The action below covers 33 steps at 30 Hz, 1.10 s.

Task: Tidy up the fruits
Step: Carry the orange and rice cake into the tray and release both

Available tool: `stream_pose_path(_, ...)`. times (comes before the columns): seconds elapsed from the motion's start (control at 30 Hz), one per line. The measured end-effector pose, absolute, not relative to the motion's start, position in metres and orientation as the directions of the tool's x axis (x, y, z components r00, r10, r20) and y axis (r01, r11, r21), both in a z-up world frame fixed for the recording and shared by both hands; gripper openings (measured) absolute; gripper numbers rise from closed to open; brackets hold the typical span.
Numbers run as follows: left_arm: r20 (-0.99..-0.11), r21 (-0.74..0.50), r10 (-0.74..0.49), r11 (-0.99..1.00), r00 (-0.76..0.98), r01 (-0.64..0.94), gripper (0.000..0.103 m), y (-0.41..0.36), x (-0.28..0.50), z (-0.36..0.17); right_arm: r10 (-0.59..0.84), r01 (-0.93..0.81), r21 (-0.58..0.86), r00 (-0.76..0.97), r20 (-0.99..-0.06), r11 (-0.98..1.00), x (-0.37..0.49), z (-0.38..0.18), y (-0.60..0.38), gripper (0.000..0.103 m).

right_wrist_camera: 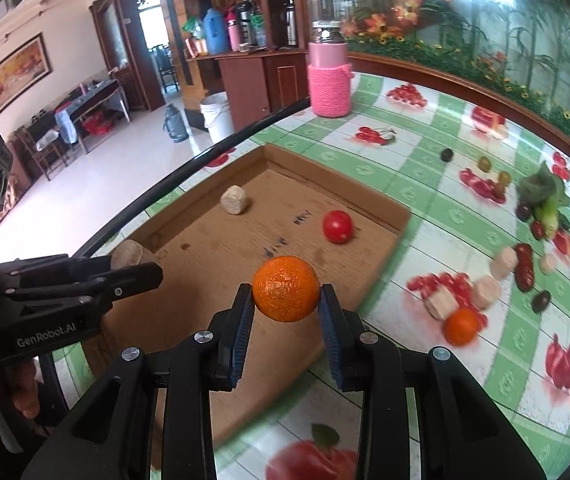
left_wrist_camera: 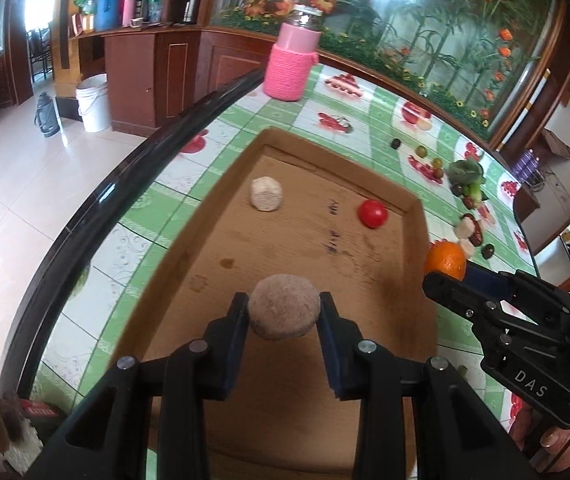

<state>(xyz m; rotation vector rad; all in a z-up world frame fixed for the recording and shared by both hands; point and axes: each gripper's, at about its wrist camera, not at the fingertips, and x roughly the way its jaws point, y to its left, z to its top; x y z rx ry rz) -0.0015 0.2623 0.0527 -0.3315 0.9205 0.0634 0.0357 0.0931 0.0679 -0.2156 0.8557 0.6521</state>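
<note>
My left gripper [left_wrist_camera: 283,310] is shut on a round beige-brown piece [left_wrist_camera: 283,306] and holds it over the near part of the shallow cardboard tray [left_wrist_camera: 189,240]. My right gripper [right_wrist_camera: 286,300] is shut on an orange [right_wrist_camera: 286,289] above the tray's [right_wrist_camera: 389,220] near right edge; it also shows in the left wrist view [left_wrist_camera: 445,276], holding the orange [left_wrist_camera: 446,259]. A red tomato [left_wrist_camera: 372,213] and a pale chunk [left_wrist_camera: 265,193] lie in the tray, also in the right wrist view as tomato [right_wrist_camera: 337,226] and chunk [right_wrist_camera: 235,199].
Loose fruit lies right of the tray on the green checked tablecloth [right_wrist_camera: 365,160]: a second orange [right_wrist_camera: 461,326], pale chunks [right_wrist_camera: 485,292], red dates [right_wrist_camera: 524,270], olives [right_wrist_camera: 484,163] and a leafy green [right_wrist_camera: 543,192]. A pink jar [right_wrist_camera: 329,76] stands at the far edge. The table's black rim [left_wrist_camera: 97,208] runs left.
</note>
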Motion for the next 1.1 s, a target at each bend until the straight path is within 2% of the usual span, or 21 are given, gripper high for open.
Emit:
stream_pose_path(0.4, -0.824, -0.23, -0.08, 0.952, 0.56, -0.203, 0.037, 0.277, 0.045, 0.029, 0.402, -0.632, 0.055, 0.421, -0.813, 0.773, 0.073, 0.035, 0.143, 0.032)
stream_pose_path(0.97, -0.851, -0.22, -0.088, 0.955, 0.518, -0.2, 0.037, 0.28, 0.066, 0.014, 0.369, -0.616, 0.062, 0.385, -0.846, 0.785, 0.096, 0.012, 0.148, 0.032)
stream_pose_path(1.1, -0.853, -0.217, -0.085, 0.955, 0.514, -0.201, 0.037, 0.28, 0.067, 0.014, 0.358, -0.612, 0.051, 0.391, -0.848, 0.789, 0.096, 0.012, 0.147, 0.04)
